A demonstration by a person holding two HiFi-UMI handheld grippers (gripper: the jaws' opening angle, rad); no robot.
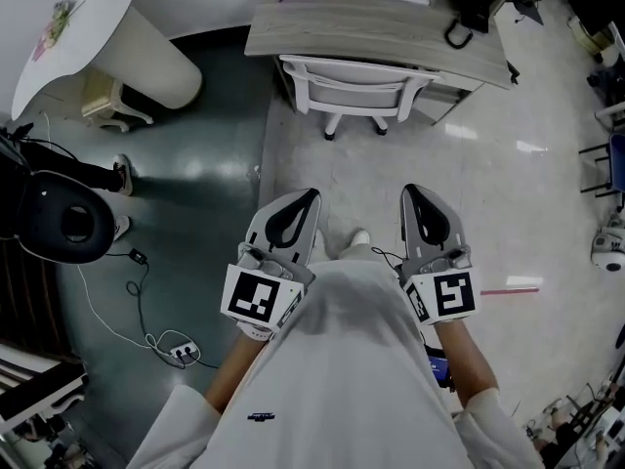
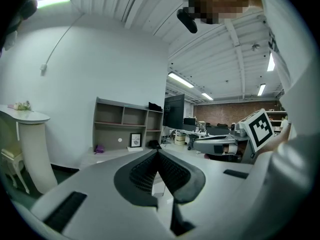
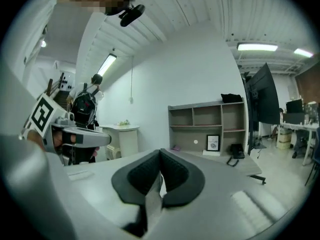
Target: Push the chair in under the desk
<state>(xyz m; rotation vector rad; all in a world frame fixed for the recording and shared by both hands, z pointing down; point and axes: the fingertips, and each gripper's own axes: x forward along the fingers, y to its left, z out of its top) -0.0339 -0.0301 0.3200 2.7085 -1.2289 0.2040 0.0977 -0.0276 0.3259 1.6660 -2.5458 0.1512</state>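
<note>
The chair (image 1: 354,88) stands at the far side of the floor with its back facing the person. Its seat reaches under the near edge of the desk (image 1: 381,29), and its wheeled base shows just in front of that edge. It looks mostly tucked in, though how deep I cannot tell from above.

The person stands well apart from it and holds both tools low at the waist, side by side, pointing toward the chair. The left gripper (image 1: 307,201) has its jaws pressed together with nothing between them. The right gripper (image 1: 413,197) is the same, closed and empty. That suits a push: closed jaws make a blunt tip to press against the backrest, and no grasp is needed. Neither gripper touches anything.

At the far left a white pedestal table (image 1: 93,32) sits away from the line to the chair, and so does a black bag (image 1: 59,221) nearer on the left. A cable (image 1: 127,311) trails on the near left floor, also off that line, so walking up should meet no obstacle.
</note>
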